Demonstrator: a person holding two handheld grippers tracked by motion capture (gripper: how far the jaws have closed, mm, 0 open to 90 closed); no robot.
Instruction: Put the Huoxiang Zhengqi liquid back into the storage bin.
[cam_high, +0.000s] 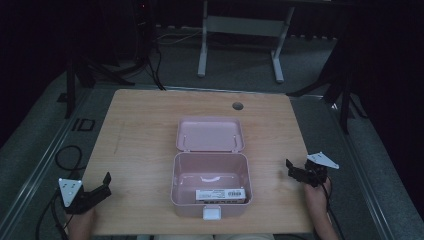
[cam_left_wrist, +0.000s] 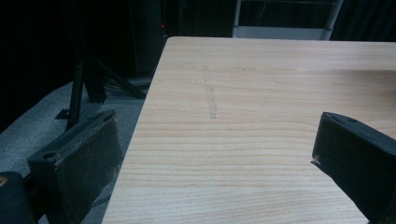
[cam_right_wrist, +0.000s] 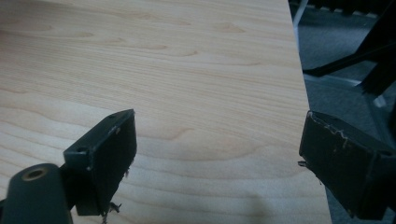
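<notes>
High view: the open pink box (cam_high: 210, 185) sits at lower centre, lid hinged back toward the top, between the left gripper (cam_high: 95, 192) and right gripper (cam_high: 300, 172), roughly equally near.

Left gripper view: jaws spread over bare table (cam_left_wrist: 261, 93).

Right gripper view: jaws likewise apart, empty.

The wooden table (cam_high: 140, 130) has a round cable hole (cam_high: 238, 106) near its far edge and a faint pencil-like streak (cam_left_wrist: 210, 95) along the grain on its left part. Beyond the far edge a white desk frame (cam_high: 240, 30) stands on the grey carpet (cam_high: 30, 150). Black stand legs (cam_high: 100, 70) splay at the far left, and dark cables (cam_high: 67, 157) curl on the carpet beside the table's left edge.
</notes>
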